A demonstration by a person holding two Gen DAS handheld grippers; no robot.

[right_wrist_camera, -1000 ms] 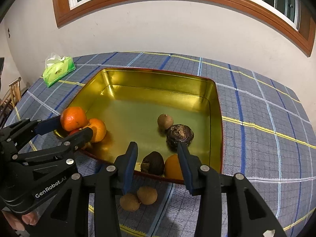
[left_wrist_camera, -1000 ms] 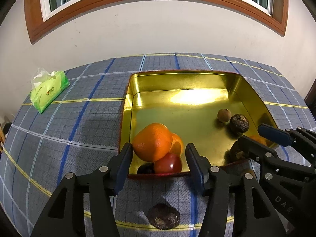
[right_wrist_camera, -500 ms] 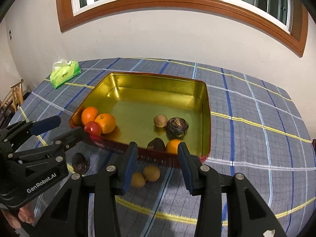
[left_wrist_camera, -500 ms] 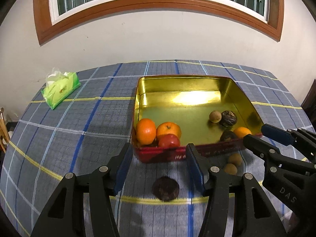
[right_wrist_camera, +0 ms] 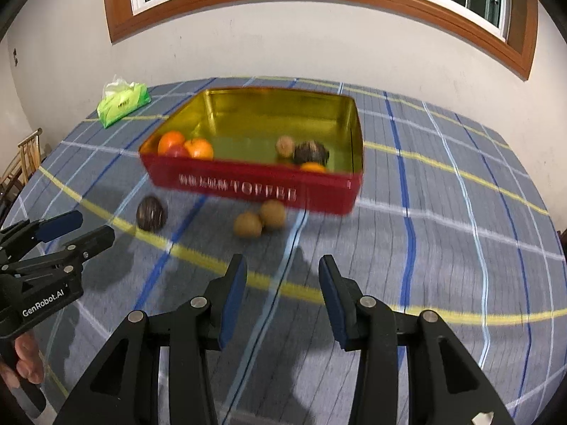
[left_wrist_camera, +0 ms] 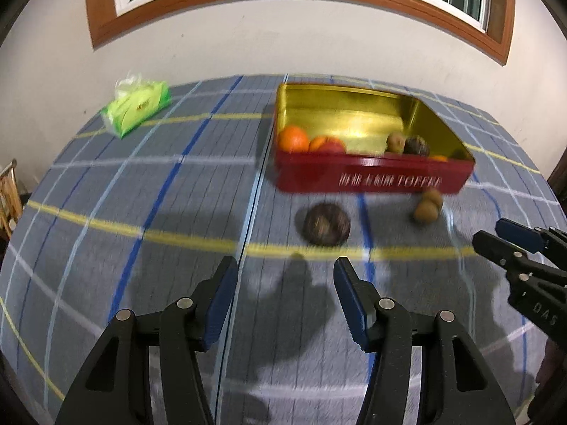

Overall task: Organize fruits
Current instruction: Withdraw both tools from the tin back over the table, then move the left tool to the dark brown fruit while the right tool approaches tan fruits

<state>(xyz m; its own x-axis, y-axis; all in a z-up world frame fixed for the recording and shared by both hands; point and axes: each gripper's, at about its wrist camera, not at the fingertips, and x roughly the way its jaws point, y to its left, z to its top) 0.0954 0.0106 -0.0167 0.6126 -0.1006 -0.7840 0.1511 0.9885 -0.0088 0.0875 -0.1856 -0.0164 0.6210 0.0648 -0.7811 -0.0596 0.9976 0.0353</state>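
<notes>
A red tin with a gold inside [left_wrist_camera: 372, 179] [right_wrist_camera: 255, 184] holds oranges [left_wrist_camera: 293, 139] [right_wrist_camera: 200, 148], a red fruit, a small brown fruit [right_wrist_camera: 284, 146] and a dark round fruit [right_wrist_camera: 311, 153]. On the cloth in front of it lie a dark round fruit [left_wrist_camera: 326, 224] [right_wrist_camera: 151, 213] and two small brown fruits [left_wrist_camera: 427, 207] [right_wrist_camera: 260, 219]. My left gripper [left_wrist_camera: 285, 276] is open and empty, short of the dark fruit. My right gripper [right_wrist_camera: 281, 272] is open and empty, short of the two brown fruits.
A green tissue pack [left_wrist_camera: 136, 108] [right_wrist_camera: 122, 101] lies at the table's far left. The blue checked tablecloth [left_wrist_camera: 141, 212] covers the whole table. A wooden chair [right_wrist_camera: 24, 156] stands off the left edge. A wall with a window is behind.
Both grippers have pulled back from above the tin toward the table's near side and dropped lower. The tin's red front and the loose fruits now show ahead. Both stayed open.
</notes>
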